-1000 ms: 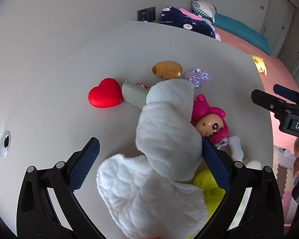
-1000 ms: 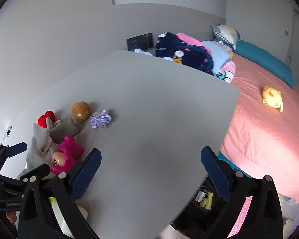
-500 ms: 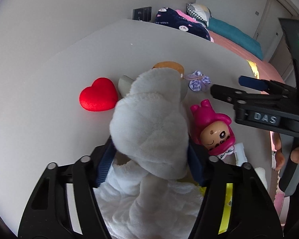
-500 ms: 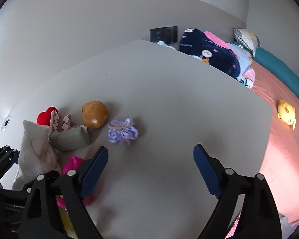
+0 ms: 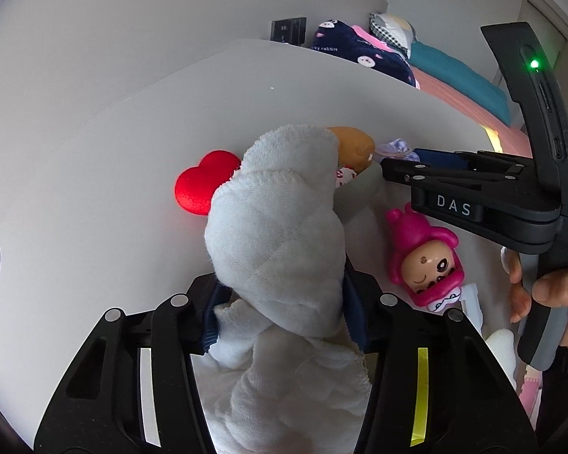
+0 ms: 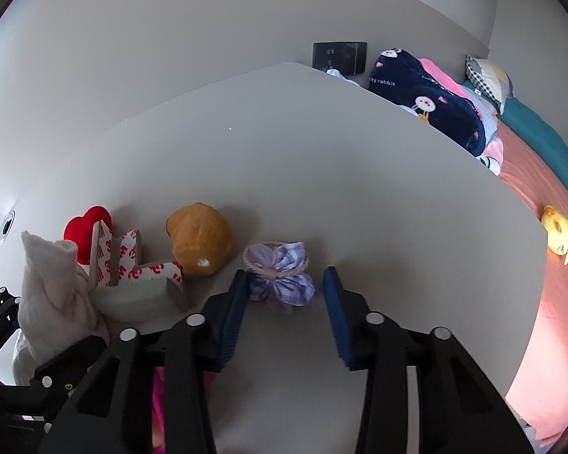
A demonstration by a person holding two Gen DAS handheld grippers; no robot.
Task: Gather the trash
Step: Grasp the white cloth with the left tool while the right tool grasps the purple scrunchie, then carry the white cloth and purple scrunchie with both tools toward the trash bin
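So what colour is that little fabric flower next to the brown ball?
Pale purple, partly checked lilac-and-white. The fabric flower shows best in the right wrist view.

A pale table [image 6: 359, 196] stands against a plain grey wall [image 6: 170, 38], with a dark socket plate [image 6: 339, 56] at its far end. To the right lies a bed [image 6: 526, 189] with a pink sheet, a teal pillow [image 6: 549, 143] and a navy blanket [image 6: 435, 106]. Soft daylight fills the room.

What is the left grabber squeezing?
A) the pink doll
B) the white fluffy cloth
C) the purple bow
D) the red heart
B: the left gripper has its blue pads pressed into the white fluffy cloth, with its jaws closing on it.
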